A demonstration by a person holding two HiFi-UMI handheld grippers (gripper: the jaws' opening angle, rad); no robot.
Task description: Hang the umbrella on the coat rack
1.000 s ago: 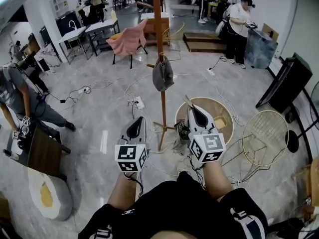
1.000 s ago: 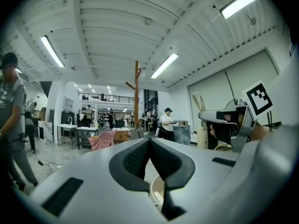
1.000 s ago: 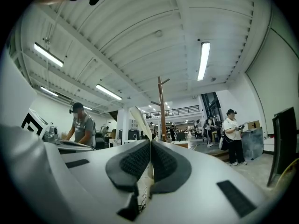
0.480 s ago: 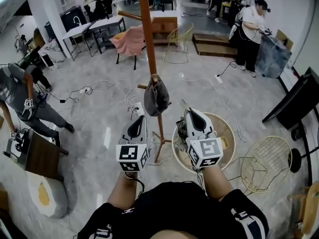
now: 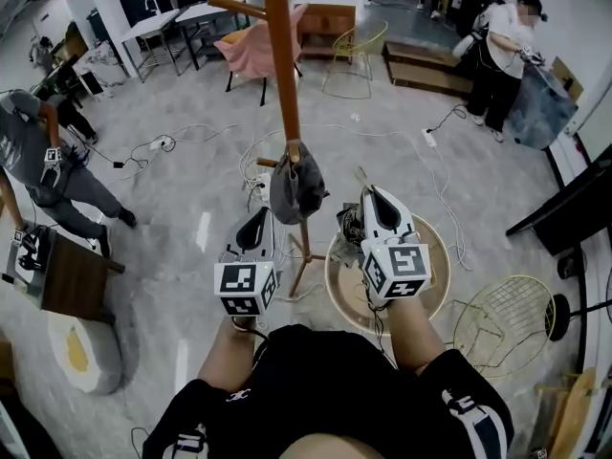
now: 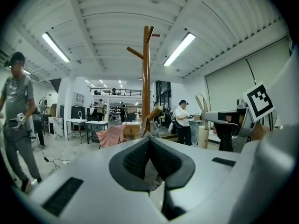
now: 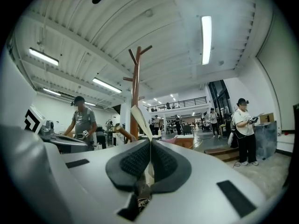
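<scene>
The wooden coat rack [image 5: 280,84] stands just ahead of me, and a grey bag [image 5: 295,189] hangs from one of its low pegs. My right gripper [image 5: 371,197] is shut on a thin beige strap [image 7: 140,118]. The dark folded umbrella [image 5: 348,229] hangs below it, beside the jaws. In the right gripper view the rack's pole [image 7: 135,92] rises straight behind the shut right gripper [image 7: 150,146]. My left gripper [image 5: 255,229] is left of the pole's foot. Its jaws are closed on nothing in the left gripper view [image 6: 149,141], with the rack [image 6: 146,78] beyond.
A round beige basket [image 5: 435,256] sits on the floor under my right gripper, with a wire chair [image 5: 497,318] to its right. Cables [image 5: 258,156] trail around the rack's base. A person [image 5: 38,161] stands at the left by a wooden table [image 5: 67,280]; another person [image 5: 502,60] is at the back right.
The view has come closer to the coat rack, whose pole and grey bag now sit nearer both grippers. The right gripper has kept hold of the strap.
</scene>
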